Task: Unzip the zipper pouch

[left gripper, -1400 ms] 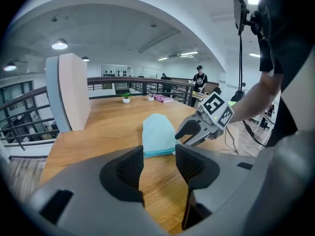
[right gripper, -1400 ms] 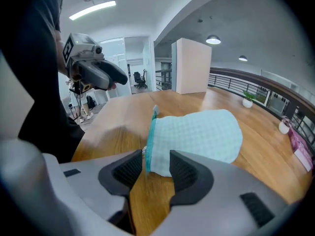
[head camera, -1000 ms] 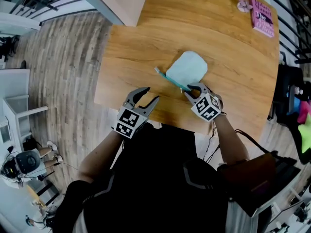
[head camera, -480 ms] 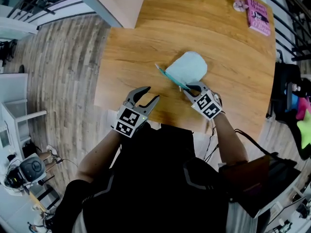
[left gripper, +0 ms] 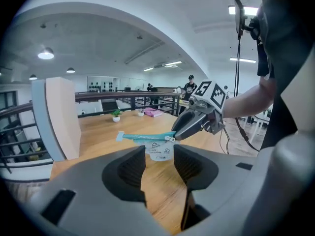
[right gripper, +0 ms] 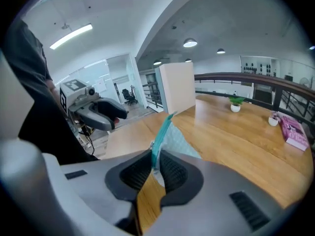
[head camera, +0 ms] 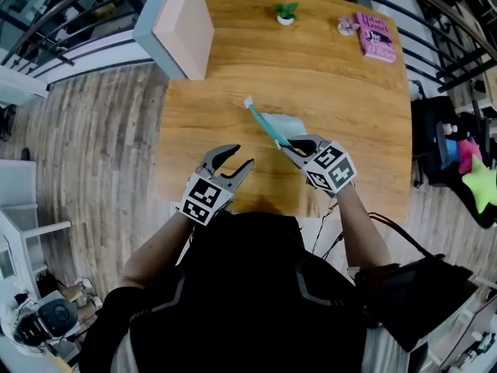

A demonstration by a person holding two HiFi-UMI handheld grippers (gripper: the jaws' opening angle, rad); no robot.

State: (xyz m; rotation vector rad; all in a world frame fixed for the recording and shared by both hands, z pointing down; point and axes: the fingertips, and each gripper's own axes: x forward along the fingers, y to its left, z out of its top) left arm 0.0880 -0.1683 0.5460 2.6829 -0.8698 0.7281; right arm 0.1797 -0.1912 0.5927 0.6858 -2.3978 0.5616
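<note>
The zipper pouch [head camera: 286, 123] is pale mint with a teal zipper [head camera: 260, 120] along its top. It hangs in the air above the wooden table [head camera: 349, 99]. My right gripper [head camera: 289, 148] is shut on the zipper's near end, its jaws having just been closing on it. In the right gripper view the teal strip [right gripper: 160, 136] stands up between the pads. My left gripper [head camera: 239, 156] is open and empty, to the left of the pouch and apart from it. In the left gripper view the pouch [left gripper: 159, 151] hangs beyond the open jaws, with the right gripper [left gripper: 186, 128] pinching the zipper.
A large pale box [head camera: 175, 26] stands at the table's far left corner. A small potted plant [head camera: 286, 12], a small pink object [head camera: 344, 26] and a pink book [head camera: 376, 36] lie along the far edge. The table's near edge is just under both grippers.
The right gripper has risen with the zipper end in it, and the pouch has left the table and now hangs. The left gripper has risen a little, still open.
</note>
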